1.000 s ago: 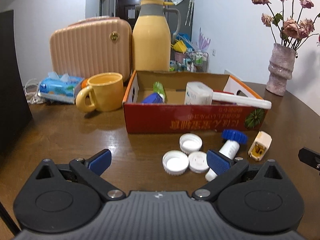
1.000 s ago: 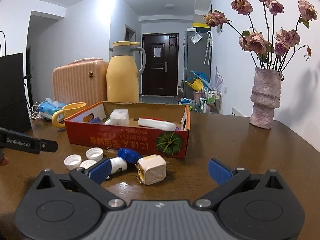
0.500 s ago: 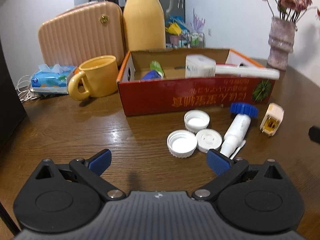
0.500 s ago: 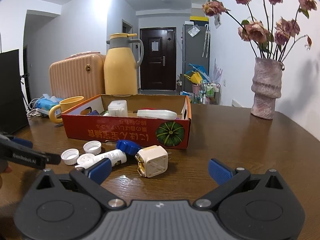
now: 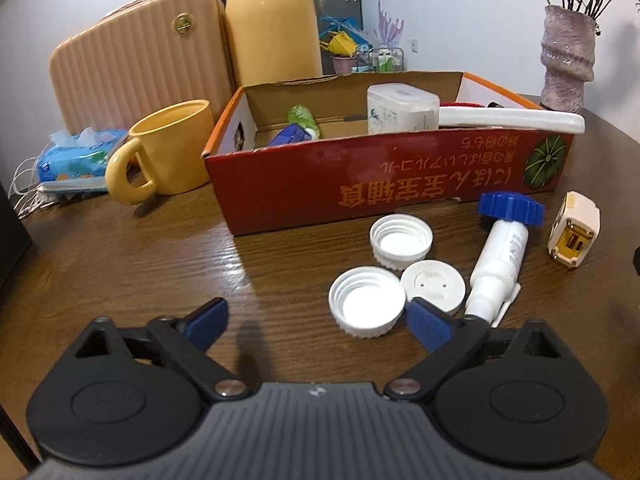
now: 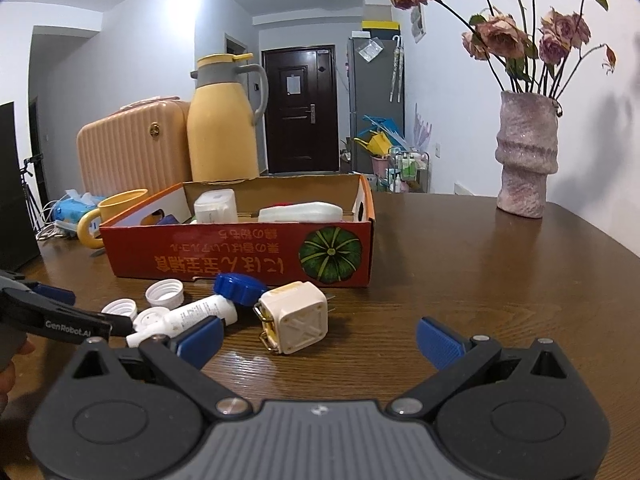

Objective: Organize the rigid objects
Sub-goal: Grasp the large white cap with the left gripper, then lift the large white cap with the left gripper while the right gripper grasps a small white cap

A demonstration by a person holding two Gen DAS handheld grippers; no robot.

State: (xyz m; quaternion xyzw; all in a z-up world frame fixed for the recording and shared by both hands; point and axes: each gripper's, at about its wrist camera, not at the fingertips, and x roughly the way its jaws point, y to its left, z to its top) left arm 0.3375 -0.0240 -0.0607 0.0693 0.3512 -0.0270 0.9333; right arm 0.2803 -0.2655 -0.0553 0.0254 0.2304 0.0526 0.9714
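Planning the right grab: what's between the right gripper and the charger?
Bare table. In the right wrist view, the open right gripper faces the charger directly.

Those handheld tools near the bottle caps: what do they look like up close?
Each tool, the left tool and the right tool, is a black body with two round housings and a ribbed grey centre. Angled black arms with silver rivets end in blue pads. The left tool's side reads "GenRobot.AI" in white.
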